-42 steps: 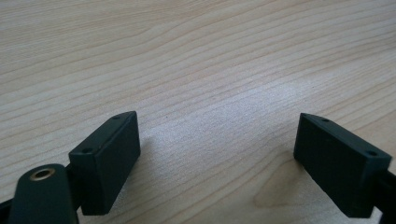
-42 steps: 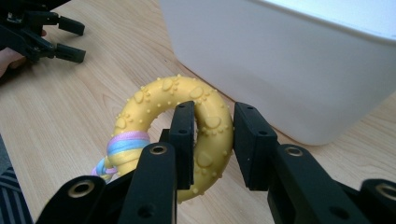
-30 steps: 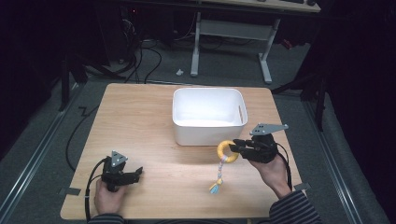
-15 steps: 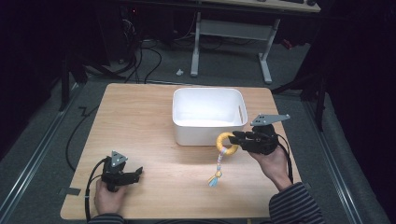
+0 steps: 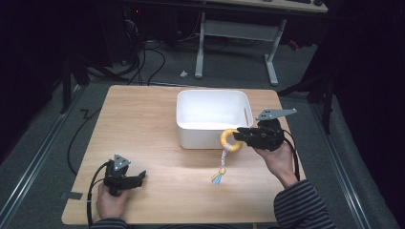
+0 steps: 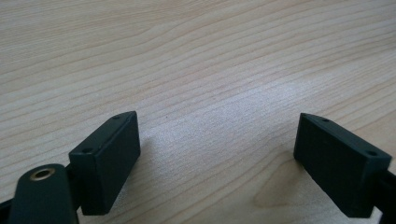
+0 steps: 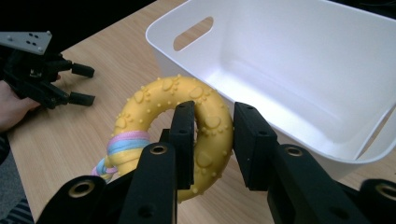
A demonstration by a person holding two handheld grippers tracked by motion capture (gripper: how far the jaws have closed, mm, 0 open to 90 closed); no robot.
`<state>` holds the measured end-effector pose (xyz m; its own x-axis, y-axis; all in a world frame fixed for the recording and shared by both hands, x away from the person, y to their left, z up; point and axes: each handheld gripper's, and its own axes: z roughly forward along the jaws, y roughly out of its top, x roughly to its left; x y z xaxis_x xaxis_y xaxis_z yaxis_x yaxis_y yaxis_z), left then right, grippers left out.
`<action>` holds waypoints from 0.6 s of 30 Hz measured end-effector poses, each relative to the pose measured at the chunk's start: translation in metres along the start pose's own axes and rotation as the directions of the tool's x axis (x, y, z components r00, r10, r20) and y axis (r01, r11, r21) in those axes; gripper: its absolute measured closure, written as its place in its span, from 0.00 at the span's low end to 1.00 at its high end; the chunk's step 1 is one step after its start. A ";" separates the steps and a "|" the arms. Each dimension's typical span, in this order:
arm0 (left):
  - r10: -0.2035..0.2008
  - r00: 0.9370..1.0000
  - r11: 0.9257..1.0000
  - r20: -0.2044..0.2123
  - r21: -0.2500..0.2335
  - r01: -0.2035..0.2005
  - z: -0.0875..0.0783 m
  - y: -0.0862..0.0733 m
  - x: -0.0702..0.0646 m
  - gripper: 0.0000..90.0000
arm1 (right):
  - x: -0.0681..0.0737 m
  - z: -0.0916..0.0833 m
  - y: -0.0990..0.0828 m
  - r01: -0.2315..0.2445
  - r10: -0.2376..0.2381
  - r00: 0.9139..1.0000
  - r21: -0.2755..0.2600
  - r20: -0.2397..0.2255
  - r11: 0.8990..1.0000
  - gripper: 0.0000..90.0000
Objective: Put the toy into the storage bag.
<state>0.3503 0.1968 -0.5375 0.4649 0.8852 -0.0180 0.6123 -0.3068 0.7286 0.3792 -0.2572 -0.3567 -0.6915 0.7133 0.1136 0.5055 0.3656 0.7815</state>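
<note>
— Ring toy (image 7: pixel 187 126): where is it seen now?

— It is held clear of the worktop (image 5: pixel 143 124) by the right hand-held gripper (image 5: pixel 240 135), whose jaws are closed on the yellow ring. Its rope tail (image 5: pixel 221 167) is left hanging below.

— What is changed from a second ago?

— The ring is found higher and nearer the white bin (image 5: pixel 212 98); it is now held just at the bin's front wall, where earlier it was kept further back over the wood. The tassel, once low by the surface, is lifted too.

— And the meaning for the work?

— The carry is judged nearly done; a lift over the rim and a release inside are likely required.

— The left hand-held gripper (image 5: pixel 138 178)?

— It is rested on the worktop, jaws spread wide, nothing held, unmoved.
</note>
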 end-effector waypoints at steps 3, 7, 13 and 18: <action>0.000 1.000 1.000 0.000 0.000 0.000 0.000 0.000 0.000 0.17 | -0.001 -0.001 0.005 -0.005 0.005 1.000 -0.009 0.001 1.000 0.79; 0.000 1.000 1.000 0.000 0.002 0.000 0.000 0.000 0.000 0.17 | -0.003 0.000 0.011 -0.003 0.003 1.000 -0.012 0.002 1.000 0.79; 0.000 1.000 1.000 0.000 0.002 0.000 0.000 0.000 0.000 0.17 | -0.005 0.005 0.020 -0.006 0.006 1.000 -0.005 0.001 1.000 0.79; 0.000 1.000 1.000 0.000 0.002 0.000 0.000 0.000 0.000 0.17 | -0.006 0.011 0.025 -0.010 0.010 1.000 0.006 0.001 1.000 0.79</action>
<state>0.3503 0.1969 -0.5374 0.4652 0.8850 -0.0177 0.6131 -0.3077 0.7276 0.4019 -0.2457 -0.3442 -0.6861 0.7174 0.1207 0.5153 0.3621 0.7768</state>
